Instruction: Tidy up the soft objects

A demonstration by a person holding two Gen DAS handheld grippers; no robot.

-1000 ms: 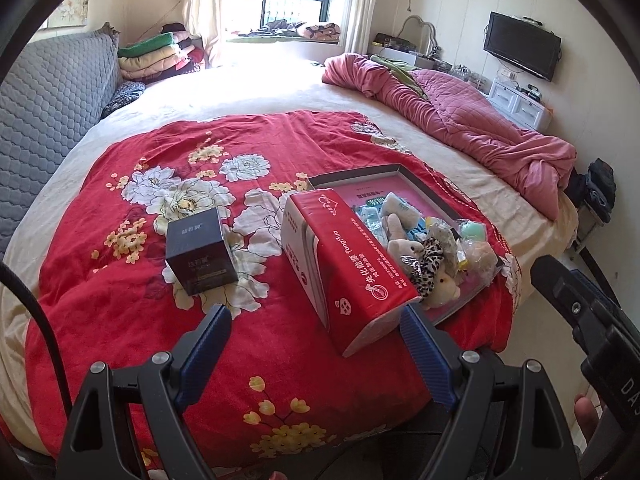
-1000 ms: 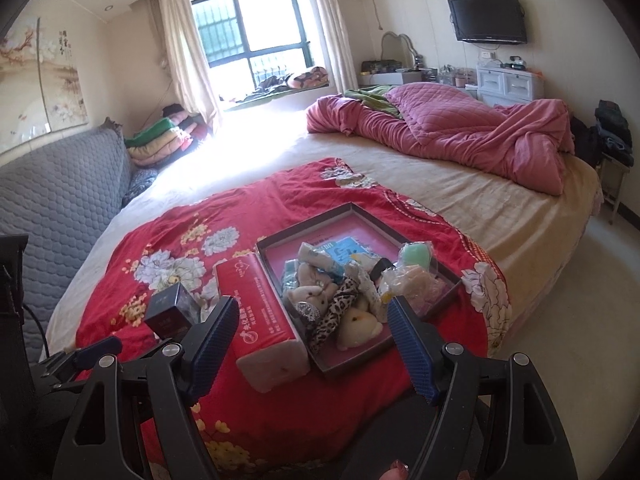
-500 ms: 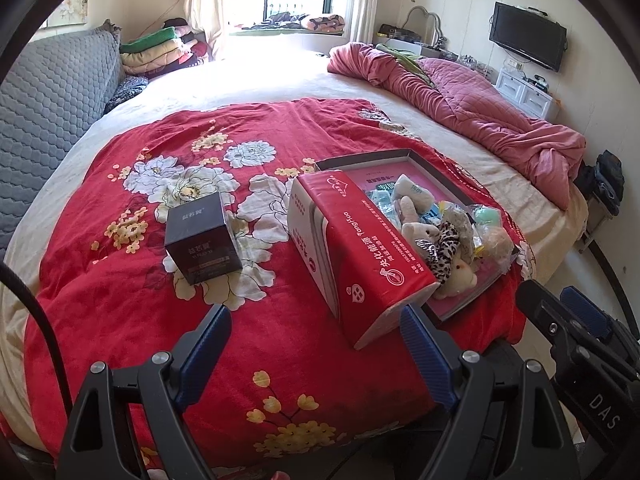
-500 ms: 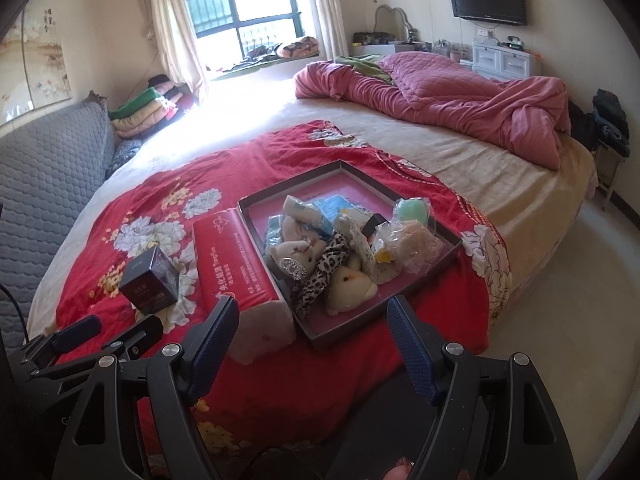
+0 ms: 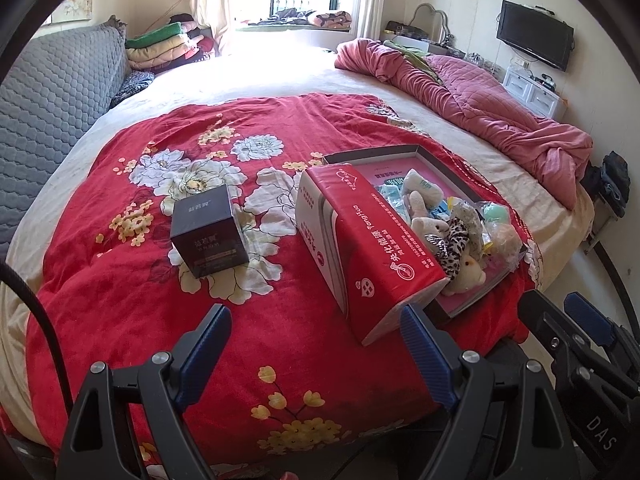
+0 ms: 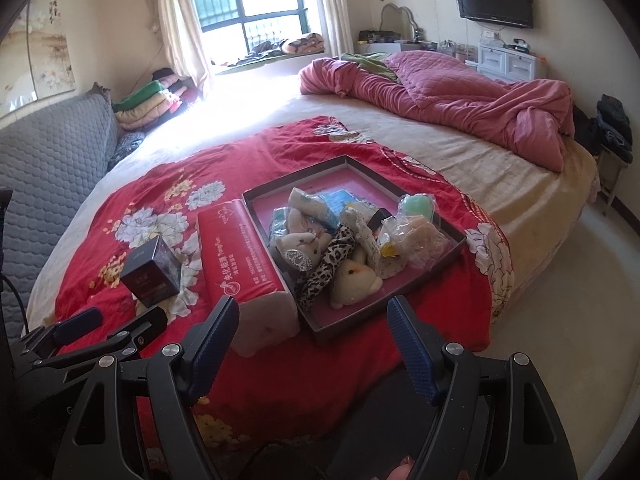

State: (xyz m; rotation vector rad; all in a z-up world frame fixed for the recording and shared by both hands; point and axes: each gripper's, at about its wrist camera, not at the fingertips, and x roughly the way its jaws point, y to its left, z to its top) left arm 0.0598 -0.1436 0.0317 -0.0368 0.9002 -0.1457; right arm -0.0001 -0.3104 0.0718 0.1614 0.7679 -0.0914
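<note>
Left wrist view
Left gripper [image 5: 316, 338]: fingers spread wide apart, empty, hanging over the near edge of the bed; judged to be lined up for a reach, nothing touched.
Bedspread [image 5: 132, 292]: red cloth with white and yellow flowers, lightly creased; it gives everything a soft, yielding base.
Tissue pack [image 5: 372, 240]: long red block in glossy plastic wrap, printed top, lying just beside the tray's left wall; squashy under a grip, I judge.
Black box [image 5: 208, 230]: small hard cube with shiny faces, standing alone on the flowers, well apart from the tray.
Right gripper, seen from this side [image 5: 576, 328]: at the lower right edge, over the floor side of the bed.

Right wrist view
Right gripper [image 6: 312, 340]: fingers wide apart, holding nothing, aimed at the tray's near corner.
Tray [image 6: 320, 174]: shallow dark-walled box with a pink floor; it corrals the soft things in one heap.
Soft toys [image 6: 308, 248]: the task's things, piled in the tray; cream plush, fuzzy and limp.
Leopard strip [image 6: 328, 268]: spotted fabric draped toward the near wall.
Yellow chick toy [image 6: 354, 280]: rounded plush at the front of the heap.
Green ball [image 6: 418, 206]: pale, smooth, in a crinkly clear bag by the right wall.
Pink quilt [image 6: 460, 96]: bunched at the far side.
</note>
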